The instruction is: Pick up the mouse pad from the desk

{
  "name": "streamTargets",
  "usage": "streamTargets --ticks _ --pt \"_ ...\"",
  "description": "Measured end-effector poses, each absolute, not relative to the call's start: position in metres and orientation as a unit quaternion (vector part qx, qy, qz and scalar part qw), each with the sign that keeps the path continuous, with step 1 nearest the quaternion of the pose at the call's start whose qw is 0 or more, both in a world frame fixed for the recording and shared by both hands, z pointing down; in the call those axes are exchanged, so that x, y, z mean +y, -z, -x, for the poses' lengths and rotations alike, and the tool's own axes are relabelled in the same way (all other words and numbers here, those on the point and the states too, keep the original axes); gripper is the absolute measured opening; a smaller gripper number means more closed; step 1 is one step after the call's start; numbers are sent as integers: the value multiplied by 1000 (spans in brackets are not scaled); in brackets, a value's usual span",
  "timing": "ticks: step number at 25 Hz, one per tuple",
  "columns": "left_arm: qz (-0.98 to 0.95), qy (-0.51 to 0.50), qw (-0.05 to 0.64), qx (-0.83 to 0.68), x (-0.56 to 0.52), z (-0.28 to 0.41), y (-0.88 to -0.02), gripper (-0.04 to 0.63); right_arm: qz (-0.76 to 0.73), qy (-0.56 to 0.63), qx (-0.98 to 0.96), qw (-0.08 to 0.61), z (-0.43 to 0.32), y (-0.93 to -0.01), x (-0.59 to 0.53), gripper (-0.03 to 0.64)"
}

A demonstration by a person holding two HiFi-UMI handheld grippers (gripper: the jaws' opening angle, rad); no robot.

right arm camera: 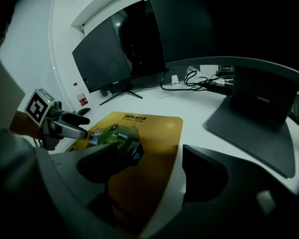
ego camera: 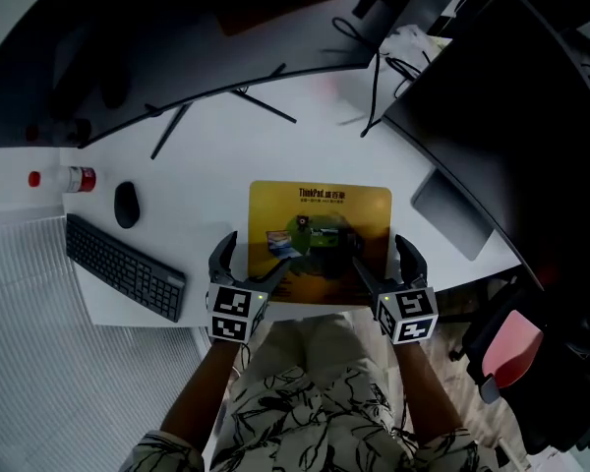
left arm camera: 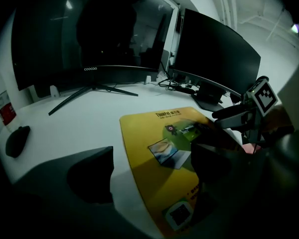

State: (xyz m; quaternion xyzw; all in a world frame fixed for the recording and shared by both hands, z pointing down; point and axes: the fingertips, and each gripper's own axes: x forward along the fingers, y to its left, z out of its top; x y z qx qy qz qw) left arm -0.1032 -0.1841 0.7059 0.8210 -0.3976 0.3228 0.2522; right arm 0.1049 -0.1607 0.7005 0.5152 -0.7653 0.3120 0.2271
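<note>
Reaching for the yellow mouse pad (ego camera: 320, 244), lying flat at the front edge of the white bench (ego camera: 206, 165). Holding left claw (ego camera: 253, 259) and right claw (ego camera: 383, 261) wide open, each straddling 1 side edge, gripping nothing. Likely needing next to work a jaw under an edge, then closing. Sitting further left: mouse (ego camera: 126, 205), keyboard (ego camera: 125, 265). Standing behind: 2 dark monitors (ego camera: 128, 57).

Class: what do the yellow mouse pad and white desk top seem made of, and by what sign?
Flat yellow printed mouse pad: probably cloth-faced rubber, matte; thin, lies flat, no glare. Smooth white desk top: perhaps laminate, satin; uniform, seamless surface.
</note>
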Motion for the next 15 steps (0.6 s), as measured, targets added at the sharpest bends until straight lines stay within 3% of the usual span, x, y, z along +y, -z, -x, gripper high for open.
streamTargets --ticks 15 --pt "-813 -342 240 -406 -181 95 -717 428 -531 -295 -749 266 -104 -715 -155 377"
